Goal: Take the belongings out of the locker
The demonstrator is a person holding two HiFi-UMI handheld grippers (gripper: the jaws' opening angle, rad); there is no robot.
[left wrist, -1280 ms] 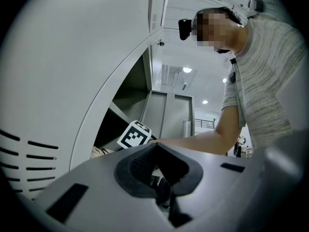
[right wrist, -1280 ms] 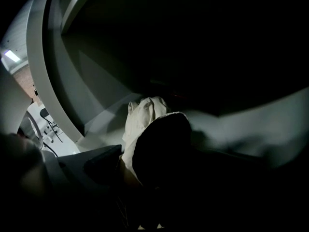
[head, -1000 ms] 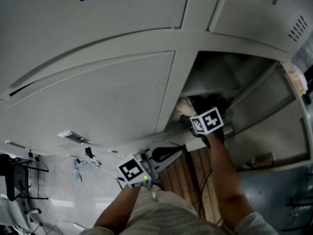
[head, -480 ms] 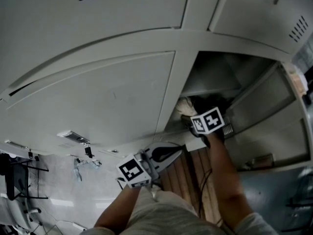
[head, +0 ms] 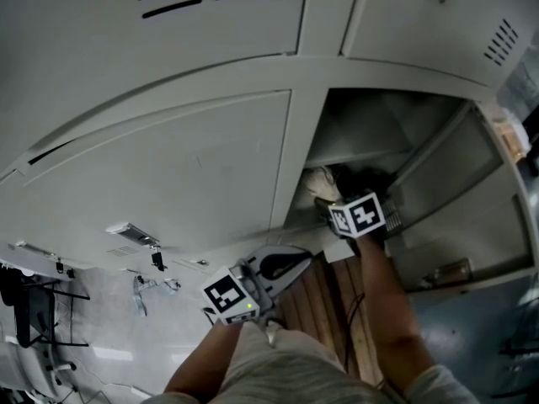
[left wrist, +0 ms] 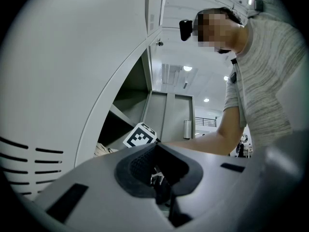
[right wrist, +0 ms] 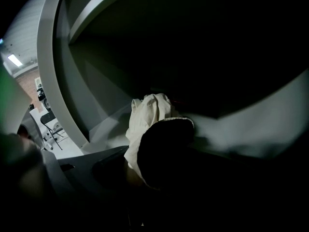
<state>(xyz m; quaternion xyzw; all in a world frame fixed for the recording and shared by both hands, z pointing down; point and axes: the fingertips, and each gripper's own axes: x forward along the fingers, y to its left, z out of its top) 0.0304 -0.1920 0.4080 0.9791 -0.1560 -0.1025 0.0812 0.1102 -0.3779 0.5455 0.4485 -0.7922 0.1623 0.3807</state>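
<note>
The crumpled cream cloth bundle (right wrist: 147, 112) lies on the floor of the open grey metal locker (head: 370, 133), against one dark item I can't identify. My right gripper (head: 335, 205) has just been closing its jaws around the cloth; it's too dark to tell whether they grip it. The swung-out door (head: 459, 179) narrows the room on the right. My left gripper (head: 290, 264) hangs outside the locker, jaws together and empty.

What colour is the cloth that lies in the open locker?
Cream, close to off-white. The cloth shows best in the right gripper view.
</note>
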